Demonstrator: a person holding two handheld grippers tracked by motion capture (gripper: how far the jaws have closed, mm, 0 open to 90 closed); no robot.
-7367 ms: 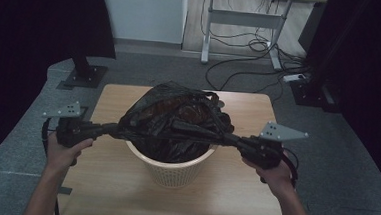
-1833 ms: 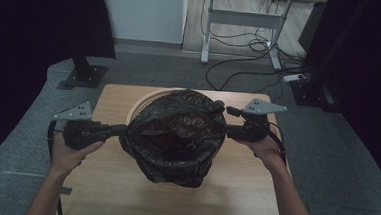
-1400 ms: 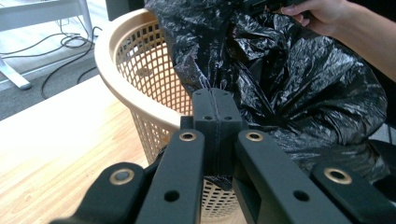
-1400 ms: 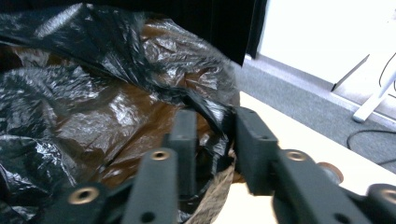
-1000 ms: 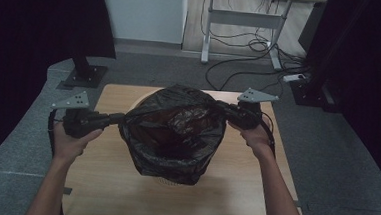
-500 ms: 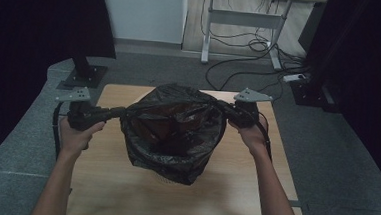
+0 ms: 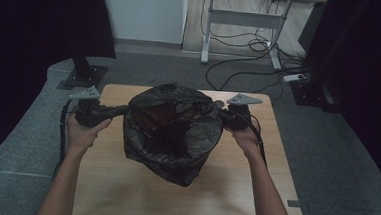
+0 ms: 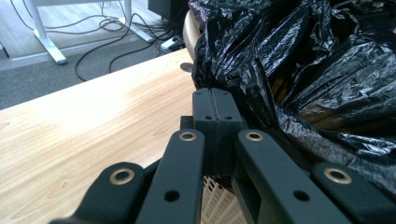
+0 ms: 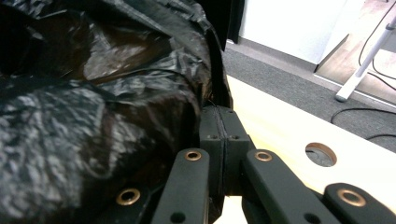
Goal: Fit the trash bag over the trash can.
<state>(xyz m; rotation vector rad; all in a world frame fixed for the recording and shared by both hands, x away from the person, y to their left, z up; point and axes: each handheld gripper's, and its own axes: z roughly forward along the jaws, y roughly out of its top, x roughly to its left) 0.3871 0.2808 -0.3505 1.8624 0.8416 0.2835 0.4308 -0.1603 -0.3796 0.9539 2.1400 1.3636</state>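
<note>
A: What takes up most of the frame?

B: The wooden desk (image 7: 123, 193), filling the lower middle of the high view. At its centre sits the black bin bag (image 7: 169, 131), mouth stretched wide over a pale basket (image 8: 190, 28) whose rim peeks out at the top of the left gripper view.

A: And the claws?

B: The left claw (image 7: 124, 109), at middle left, is clamped tight on the bag's rim. The right claw (image 7: 221, 113), at middle right, pinches the opposite edge, jaws pressed together on the plastic.
</note>
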